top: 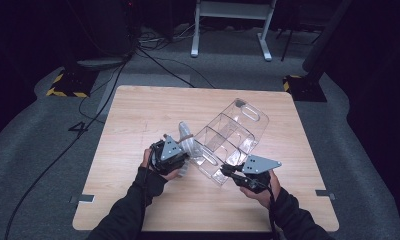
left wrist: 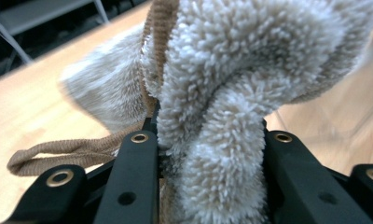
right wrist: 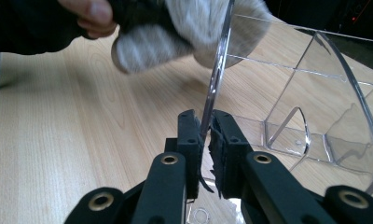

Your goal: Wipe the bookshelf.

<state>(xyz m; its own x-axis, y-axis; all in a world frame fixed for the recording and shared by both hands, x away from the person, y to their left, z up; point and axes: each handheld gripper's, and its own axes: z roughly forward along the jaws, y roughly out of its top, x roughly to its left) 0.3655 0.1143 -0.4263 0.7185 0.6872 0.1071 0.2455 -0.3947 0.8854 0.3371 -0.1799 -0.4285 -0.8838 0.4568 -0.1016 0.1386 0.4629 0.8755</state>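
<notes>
two grippers are working: the left gripper (top: 180,159) is clamping a fluffy beige slipper (left wrist: 222,93) at the clear plastic divided organizer's (top: 233,135) nine o'clock, while the right gripper (right wrist: 205,135) is pinching its wall at five o'clock.

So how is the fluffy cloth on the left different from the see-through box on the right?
The cloth is soft, fuzzy and beige, bunched up with a brown corded edge; the box is hard, clear plastic with dividers inside. The cloth is much smaller than the box. The cloth is squeezed in a thick wad by the left claw; the box is pinched only by its thin wall in the right claw. Both are gripped by a claw over the table.
</notes>
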